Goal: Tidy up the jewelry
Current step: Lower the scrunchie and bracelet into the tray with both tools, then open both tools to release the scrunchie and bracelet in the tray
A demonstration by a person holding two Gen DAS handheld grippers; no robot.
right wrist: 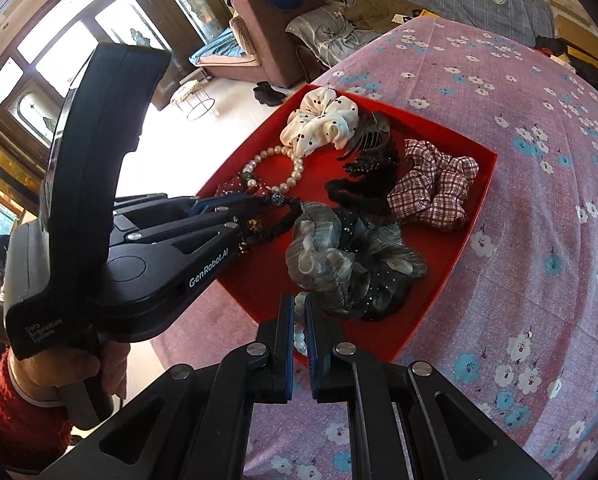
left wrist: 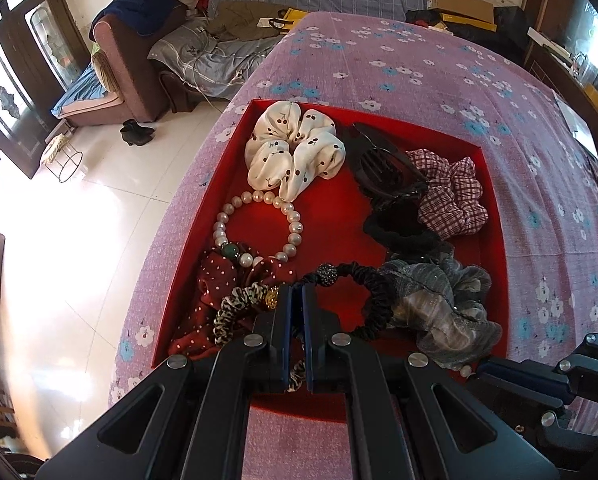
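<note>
A red tray point(left wrist: 203, 208) point(right wrist: 471, 236) on the purple floral cloth holds hair ties and jewelry. My left gripper point(left wrist: 297, 292) point(right wrist: 255, 208) is shut on a leopard-print hair tie point(left wrist: 235, 308) at the tray's near side, beside a black braided tie point(left wrist: 371, 300) with bead. My right gripper point(right wrist: 298, 304) is shut on a string of pale beads point(right wrist: 300, 328) at the tray's near edge, next to a grey scrunchie point(right wrist: 339, 264) point(left wrist: 443, 300). A pearl bracelet point(left wrist: 259, 228) point(right wrist: 279, 168) lies mid-tray.
In the tray also lie a white cherry-print scrunchie point(left wrist: 295, 152), a black claw clip point(left wrist: 383, 168), a plaid scrunchie point(left wrist: 451, 196) and a red dotted scrunchie point(left wrist: 215, 276). The table edge falls to a tiled floor point(left wrist: 79, 240) on the left. A sofa point(left wrist: 203, 52) stands behind.
</note>
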